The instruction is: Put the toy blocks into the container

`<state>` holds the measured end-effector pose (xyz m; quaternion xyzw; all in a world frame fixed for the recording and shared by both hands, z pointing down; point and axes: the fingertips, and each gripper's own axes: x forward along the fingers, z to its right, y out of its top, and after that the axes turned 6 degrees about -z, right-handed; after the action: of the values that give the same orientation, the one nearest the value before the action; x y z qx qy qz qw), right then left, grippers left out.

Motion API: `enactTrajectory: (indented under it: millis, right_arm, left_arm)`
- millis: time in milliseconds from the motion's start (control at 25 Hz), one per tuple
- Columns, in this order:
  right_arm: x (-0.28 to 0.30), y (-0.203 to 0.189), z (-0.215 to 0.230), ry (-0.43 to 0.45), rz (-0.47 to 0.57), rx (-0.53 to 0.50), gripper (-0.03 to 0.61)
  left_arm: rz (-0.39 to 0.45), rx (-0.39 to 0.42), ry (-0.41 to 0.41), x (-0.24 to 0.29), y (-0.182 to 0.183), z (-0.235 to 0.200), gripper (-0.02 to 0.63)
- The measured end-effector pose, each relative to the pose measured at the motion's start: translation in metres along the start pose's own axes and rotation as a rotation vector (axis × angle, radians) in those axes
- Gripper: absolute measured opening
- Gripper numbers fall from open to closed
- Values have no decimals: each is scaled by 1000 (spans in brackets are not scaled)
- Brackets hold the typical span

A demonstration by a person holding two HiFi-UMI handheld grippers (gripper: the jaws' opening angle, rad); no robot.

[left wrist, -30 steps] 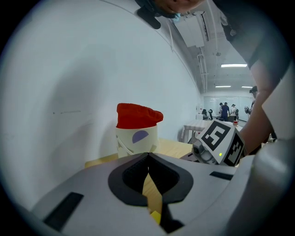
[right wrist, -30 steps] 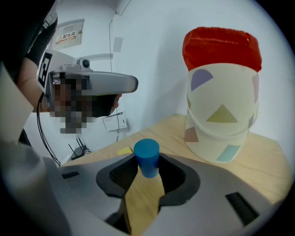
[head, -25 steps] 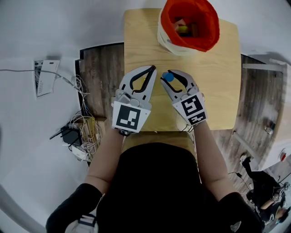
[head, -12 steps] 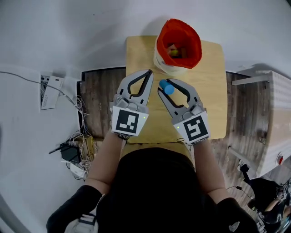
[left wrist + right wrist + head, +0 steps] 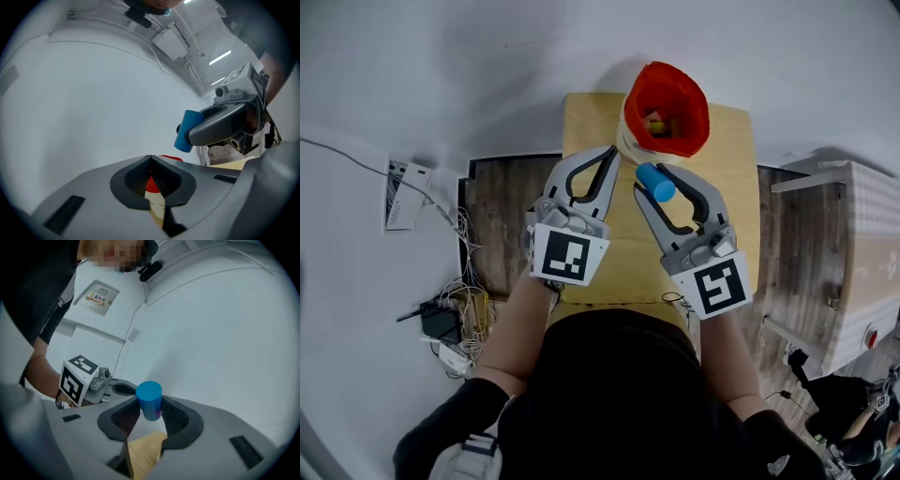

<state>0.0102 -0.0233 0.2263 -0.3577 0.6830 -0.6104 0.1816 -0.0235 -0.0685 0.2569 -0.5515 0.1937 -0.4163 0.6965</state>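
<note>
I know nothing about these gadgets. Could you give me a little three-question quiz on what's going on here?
1. True or false: the left gripper is holding a block.
2. What is clamped in the right gripper?
A. a blue cylinder block
B. a yellow ball
C. nothing
3. Fill the gap: the container on the table beyond the grippers has a ___ lining.

Key
1. False: its jaws are together with nothing between them.
2. A
3. red
</note>
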Motion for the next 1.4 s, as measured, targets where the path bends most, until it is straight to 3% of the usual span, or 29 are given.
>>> enactTrajectory:
  millis: [280, 920, 1160, 1400]
  right_arm:
    - [3, -11, 18, -27, -6, 38, 158]
    - [42, -48, 111, -78, -50, 99, 158]
    - [58, -65, 120, -77, -95, 92, 158]
    - [71, -89, 124, -109, -208, 49, 170]
  left_arm:
    - [-2, 7, -28, 17, 3, 2, 9]
    - [-18, -12, -34, 99, 4, -14, 9]
    - [-32, -22, -41, 113, -7, -21, 9]
    - [-42, -21, -52, 118, -14, -19, 9]
